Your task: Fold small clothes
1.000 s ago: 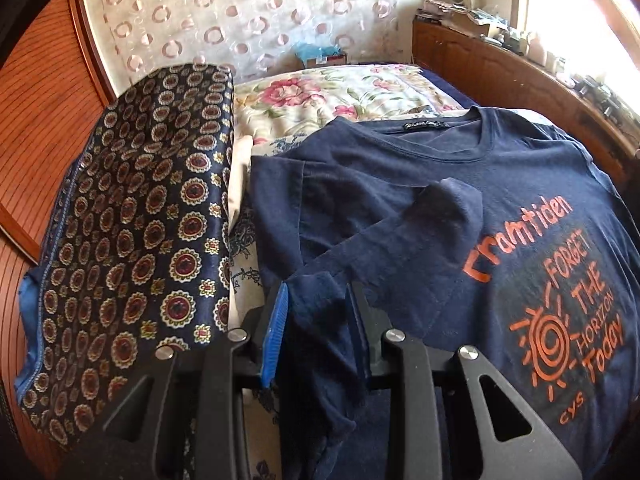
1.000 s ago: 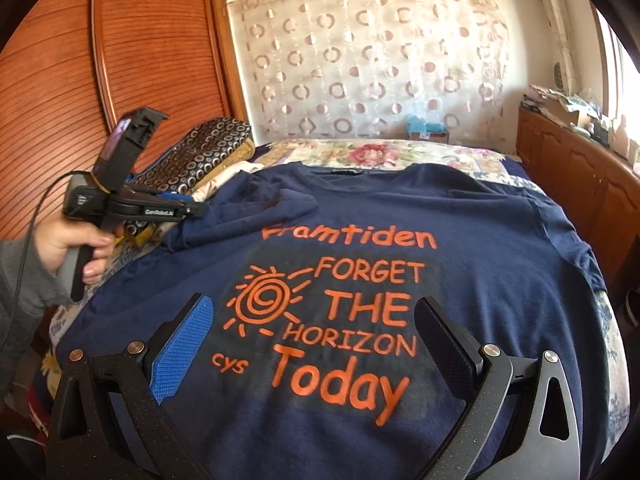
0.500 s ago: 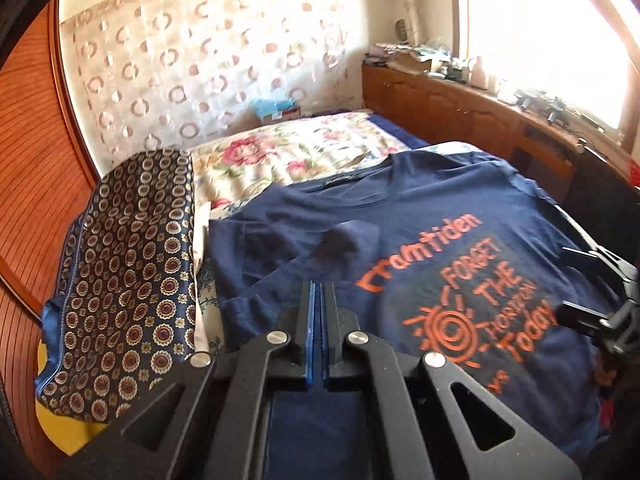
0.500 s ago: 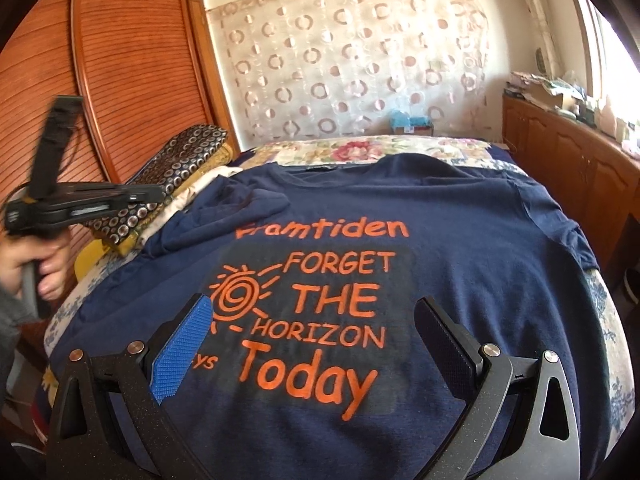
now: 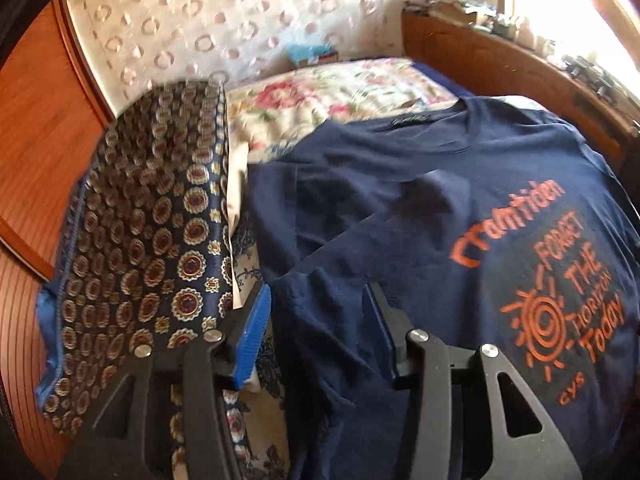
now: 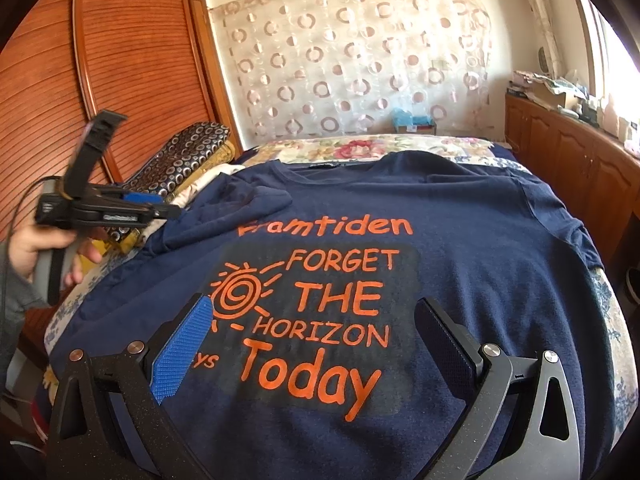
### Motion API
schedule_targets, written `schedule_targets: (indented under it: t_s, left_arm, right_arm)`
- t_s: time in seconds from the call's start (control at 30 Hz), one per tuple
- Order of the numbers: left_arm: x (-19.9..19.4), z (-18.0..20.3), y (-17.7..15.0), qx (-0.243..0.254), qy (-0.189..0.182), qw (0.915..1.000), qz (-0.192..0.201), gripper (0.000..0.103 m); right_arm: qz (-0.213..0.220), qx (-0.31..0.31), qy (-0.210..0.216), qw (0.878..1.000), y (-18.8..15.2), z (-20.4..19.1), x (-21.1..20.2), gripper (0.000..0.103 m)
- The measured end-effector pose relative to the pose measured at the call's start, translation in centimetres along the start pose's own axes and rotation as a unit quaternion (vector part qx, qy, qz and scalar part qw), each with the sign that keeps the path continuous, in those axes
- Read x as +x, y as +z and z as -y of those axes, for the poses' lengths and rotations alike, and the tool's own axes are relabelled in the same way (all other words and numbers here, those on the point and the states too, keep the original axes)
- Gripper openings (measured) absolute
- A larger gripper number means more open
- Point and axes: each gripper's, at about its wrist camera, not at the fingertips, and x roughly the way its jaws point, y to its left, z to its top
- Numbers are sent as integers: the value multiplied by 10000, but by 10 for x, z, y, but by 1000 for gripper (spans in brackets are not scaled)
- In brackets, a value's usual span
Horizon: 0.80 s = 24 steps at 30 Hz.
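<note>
- Left wrist view: jaws of the left gripper (image 5: 316,320) stand partly apart and have just been opening, straddling the bunched left edge of the navy T-shirt (image 5: 440,240). The cloth lies between the pads, but neither visibly presses on it, so I judge this a fresh bite being lined up on the side edge, likely for a lengthwise fold. The folded-in sleeve (image 5: 432,196) already rests on the chest. A patterned quilt (image 5: 160,240) is stacked just beside the shirt.
- Right wrist view: the right gripper (image 6: 316,340) hovers over the shirt's lower front with its jaws wide apart and nothing between the pads, probably waiting for its own side. The shirt lies face up on the floral bedspread (image 6: 360,148), mostly flat, its orange print (image 6: 316,300) showing. The other sleeve (image 6: 568,216) is not yet folded in. A hand (image 6: 36,248) holds the left gripper at the shirt's left edge.
</note>
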Motion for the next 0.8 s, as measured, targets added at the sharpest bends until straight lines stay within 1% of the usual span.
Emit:
schedule_targets:
  t_s: [0.1, 0.13, 0.17, 0.2, 0.23, 0.27, 0.33, 0.4, 0.53, 0.67, 0.7, 0.8]
  left_arm:
    - [13, -4, 4, -127, -91, 9997, -192, 46]
    - [17, -2, 4, -122, -90, 9996, -220, 45]
    - [18, -2, 5, -115, -80, 9997, -219, 39]
    - [20, -2, 6, -114, -60, 9997, -217, 22]
    - [22, -1, 6, -111, 1, 9997, -236, 3]
    - [23, -1, 6, -92, 51, 9997, -242, 0]
    - [18, -1, 4, -19, 61, 9998, -174, 0]
    - [8, 4, 1, 63, 74, 9999, 38, 0]
    - [-23, 17, -7, 201, -78, 9989, 415, 0]
    - [-55, 36, -20, 376, -398, 9959, 719, 0]
    - [-63, 42, -25, 400, -531, 9946, 796, 0]
    - [-74, 54, -38, 412, -794, 9925, 836, 2]
  right_arm:
    - [13, 5, 18, 10000, 0, 1, -1, 102]
    - [14, 4, 24, 10000, 0, 1, -1, 102]
    - [16, 3, 29, 10000, 0, 1, -1, 102]
    - [21, 6, 38, 10000, 0, 1, -2, 102]
    - [24, 8, 45, 10000, 0, 1, -2, 102]
    - [28, 15, 54, 10000, 0, 2, -2, 102]
    - [36, 32, 72, 10000, -1, 3, -2, 102]
    - [43, 45, 89, 9999, -1, 3, -2, 102]
    - [46, 54, 106, 9999, -2, 4, -3, 102]
    - [44, 47, 100, 9999, -2, 5, -3, 102]
    - [47, 54, 106, 9999, -2, 5, -3, 102]
    - [34, 67, 111, 9999, -1, 5, -3, 102]
